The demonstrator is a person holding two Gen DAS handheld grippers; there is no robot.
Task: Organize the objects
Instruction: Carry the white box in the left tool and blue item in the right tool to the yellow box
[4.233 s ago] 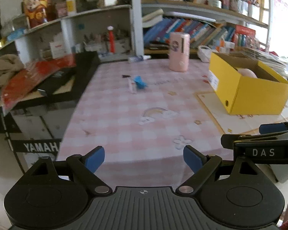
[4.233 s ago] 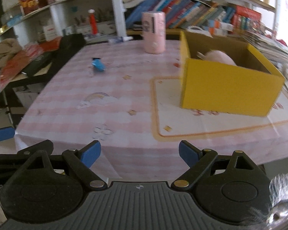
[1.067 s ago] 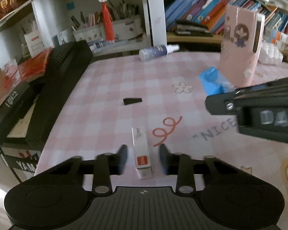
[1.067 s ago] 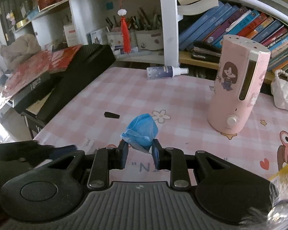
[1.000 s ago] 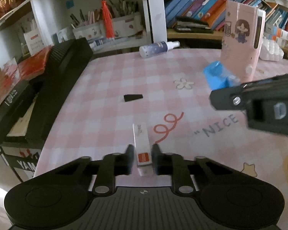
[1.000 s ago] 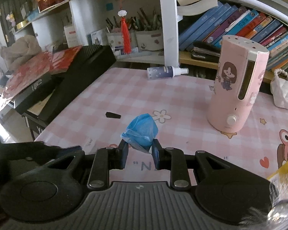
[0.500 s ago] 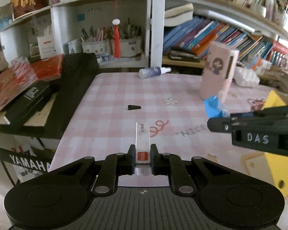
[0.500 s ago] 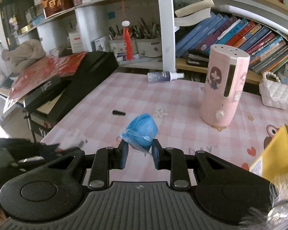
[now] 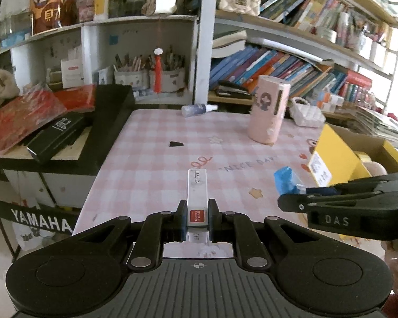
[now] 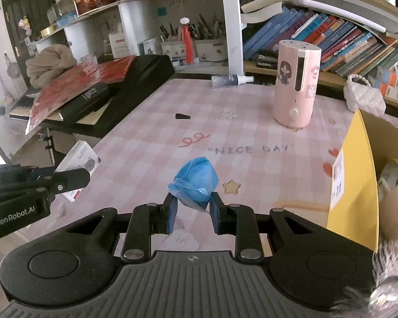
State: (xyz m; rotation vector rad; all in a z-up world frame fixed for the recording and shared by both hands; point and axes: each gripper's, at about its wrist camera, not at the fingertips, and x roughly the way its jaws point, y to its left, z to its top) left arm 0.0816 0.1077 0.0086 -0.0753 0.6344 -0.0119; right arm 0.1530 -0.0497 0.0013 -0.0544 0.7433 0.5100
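Observation:
My left gripper (image 9: 197, 218) is shut on a long white box with a red label (image 9: 197, 197) and holds it above the near edge of the pink checked table (image 9: 156, 164). My right gripper (image 10: 192, 209) is shut on a crumpled blue bag (image 10: 195, 182), held above the table. The blue bag also shows in the left wrist view (image 9: 288, 181), and the white box in the right wrist view (image 10: 78, 168). The yellow cardboard box (image 9: 342, 159) stands at the right; in the right wrist view (image 10: 355, 185) it holds a yellow roll and a fuzzy beige thing.
A pink humidifier (image 10: 295, 84), a small spray bottle (image 10: 230, 80) and a small black wedge (image 10: 182, 116) are on the table. A black keyboard case (image 10: 130, 92) with books lies along the left edge. Shelves of books stand behind.
Both grippers closed on their objects about a second ago, lifted them off the table and drew back toward the near edge. The yellow box has come into view at the right.

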